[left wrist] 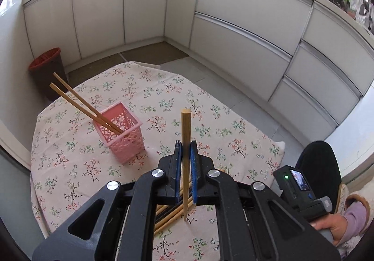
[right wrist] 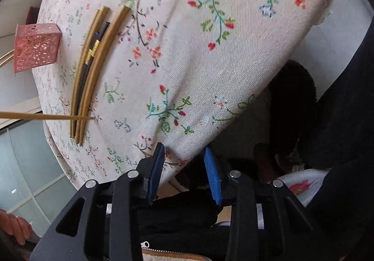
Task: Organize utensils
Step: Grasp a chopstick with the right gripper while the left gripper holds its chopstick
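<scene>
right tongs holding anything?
No: in the right wrist view the right tongs are open with nothing between the blue pads, just the floral tablecloth edge beyond them.

White cabinets (left wrist: 236,34) curved round a grey tiled floor (left wrist: 210,78) — a floral tablecloth (left wrist: 163,97) lay daylit.

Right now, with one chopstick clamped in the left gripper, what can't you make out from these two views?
- Left wrist view: the loose chopsticks lie mostly under the left gripper; no count.
- Left wrist view: the pink basket walls hide the lower ends of its two chopsticks.
- Right wrist view: the held chopstick runs off the left edge; the grip is unseen.
</scene>
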The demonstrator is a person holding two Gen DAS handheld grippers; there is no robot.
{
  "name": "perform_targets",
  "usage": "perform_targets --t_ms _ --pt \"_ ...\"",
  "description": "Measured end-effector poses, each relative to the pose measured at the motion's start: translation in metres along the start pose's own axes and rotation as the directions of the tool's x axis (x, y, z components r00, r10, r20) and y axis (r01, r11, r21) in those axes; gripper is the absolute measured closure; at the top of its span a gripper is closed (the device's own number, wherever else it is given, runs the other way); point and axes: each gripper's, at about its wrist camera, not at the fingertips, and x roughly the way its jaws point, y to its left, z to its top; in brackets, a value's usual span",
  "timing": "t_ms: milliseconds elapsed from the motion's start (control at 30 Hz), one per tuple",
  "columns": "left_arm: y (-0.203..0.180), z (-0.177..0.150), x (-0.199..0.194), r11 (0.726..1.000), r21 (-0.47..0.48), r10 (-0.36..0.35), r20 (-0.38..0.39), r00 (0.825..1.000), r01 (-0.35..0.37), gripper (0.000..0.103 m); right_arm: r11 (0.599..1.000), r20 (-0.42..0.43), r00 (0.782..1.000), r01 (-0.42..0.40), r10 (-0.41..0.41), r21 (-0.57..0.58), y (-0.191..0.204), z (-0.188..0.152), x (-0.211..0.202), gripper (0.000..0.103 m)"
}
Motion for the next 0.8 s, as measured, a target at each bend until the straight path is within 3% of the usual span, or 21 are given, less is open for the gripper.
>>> perform_targets --t_ms 267,367,533,633,800 --pt "0.010 0.010 -0.024 0.996 -0.084 0.015 0.088 0.996 -0.008 0.097 0.987 0.153 0.986 -0.035 0.059 -0.155 0.035 0.006 -0.052 0.067" --pt "0.008 0.013 -0.040 0.996 -0.091 0.034 0.123 0.992 -0.023 0.097 0.990 0.145 0.983 -0.100 0.114 -0.098 0.036 0.026 -0.050 0.067" --pt "0.004 0.019 -0.061 0.997 -0.072 0.051 0.160 0.986 -0.040 0.097 0.974 0.100 0.978 -0.196 0.186 0.111 0.028 0.068 -0.032 0.072" --pt "0.003 0.021 -0.068 0.997 -0.073 0.053 0.182 0.982 -0.040 0.097 0.982 0.105 0.985 -0.148 0.136 0.121 0.042 0.083 -0.027 0.079" --pt "0.008 0.021 -0.071 0.997 -0.076 0.043 0.208 0.977 -0.028 0.097 0.995 0.100 0.994 -0.045 0.035 0.093 0.073 0.092 -0.011 0.080"
